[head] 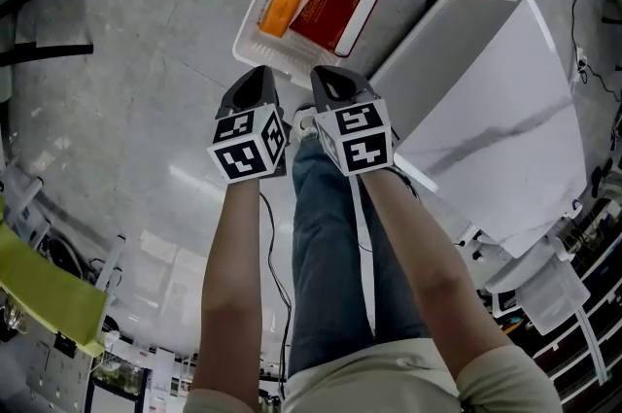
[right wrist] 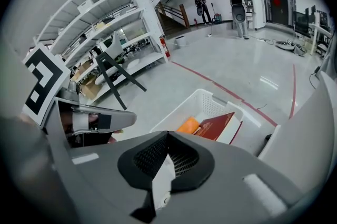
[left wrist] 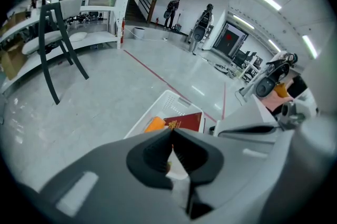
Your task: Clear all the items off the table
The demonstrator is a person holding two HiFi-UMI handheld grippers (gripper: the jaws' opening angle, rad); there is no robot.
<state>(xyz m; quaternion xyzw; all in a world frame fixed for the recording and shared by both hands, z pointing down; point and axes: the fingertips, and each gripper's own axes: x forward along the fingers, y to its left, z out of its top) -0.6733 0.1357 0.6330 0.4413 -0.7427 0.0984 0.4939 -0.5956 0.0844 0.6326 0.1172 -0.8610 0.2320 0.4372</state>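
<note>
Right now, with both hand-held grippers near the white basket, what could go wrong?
The white marble-pattern table sits close beside the right hand-held gripper; a swing that way might clip its corner. That one and the left hand-held gripper are shut, so reaching for anything without opening would just push it.

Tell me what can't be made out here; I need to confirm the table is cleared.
- Head view: the basket's near corner, hidden behind the shut left gripper and right gripper.
- Basket floor: covered by the red book and orange item.
- Orange item: too small to identify.
- Table: top bare in head view; gripper views show only its edge.
</note>
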